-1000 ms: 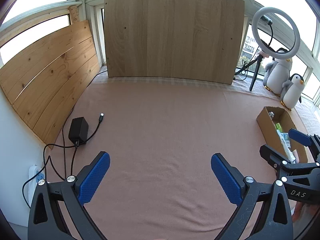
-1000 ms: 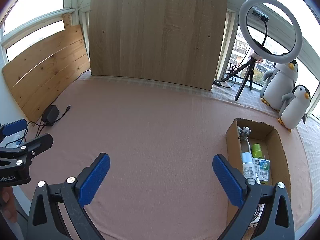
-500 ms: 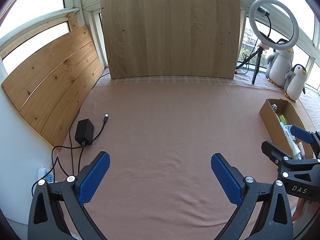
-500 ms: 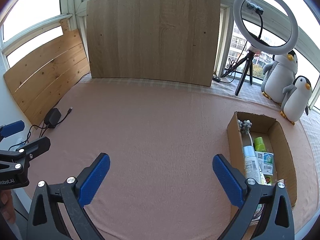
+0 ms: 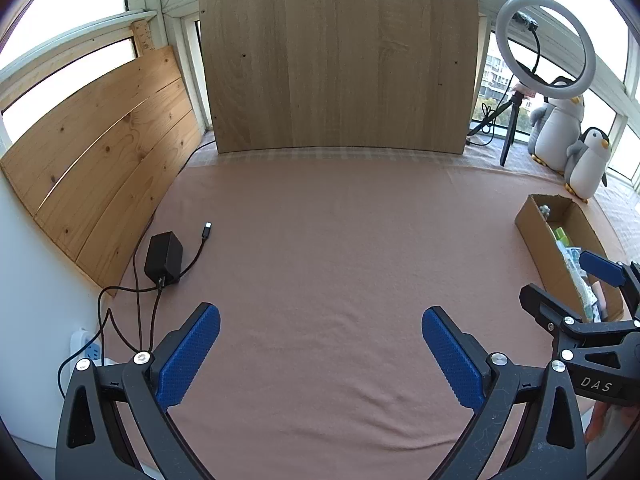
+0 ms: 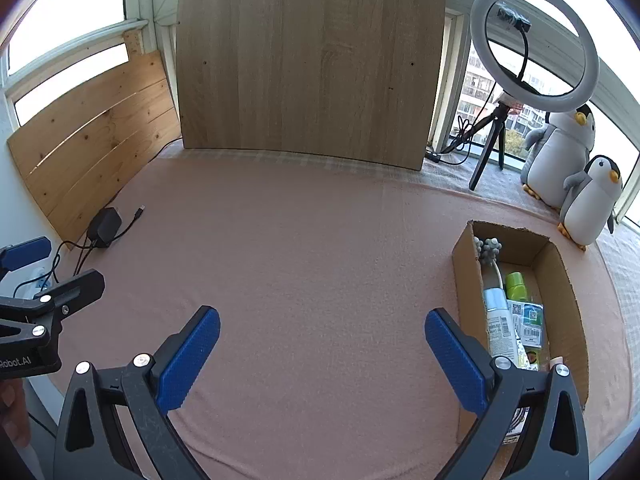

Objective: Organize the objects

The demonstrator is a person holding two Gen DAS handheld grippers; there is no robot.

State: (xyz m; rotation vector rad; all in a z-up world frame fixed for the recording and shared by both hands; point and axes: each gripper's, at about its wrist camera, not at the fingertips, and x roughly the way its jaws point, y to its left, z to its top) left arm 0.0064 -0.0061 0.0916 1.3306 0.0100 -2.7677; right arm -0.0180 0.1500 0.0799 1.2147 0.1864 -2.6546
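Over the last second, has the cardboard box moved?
No. In the right wrist view the cardboard box sits just as close to the small penguin as before.

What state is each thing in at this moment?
left gripper: open, empty.
right gripper: open, empty.
cardboard box: open-topped, holding a white tube, a green bottle and small packets.
black adapter: lying on the cloth, its cable's plug end loose.
ring light: upright on its tripod, unlit as far as I can tell.
two plush penguins: upright beside the box.
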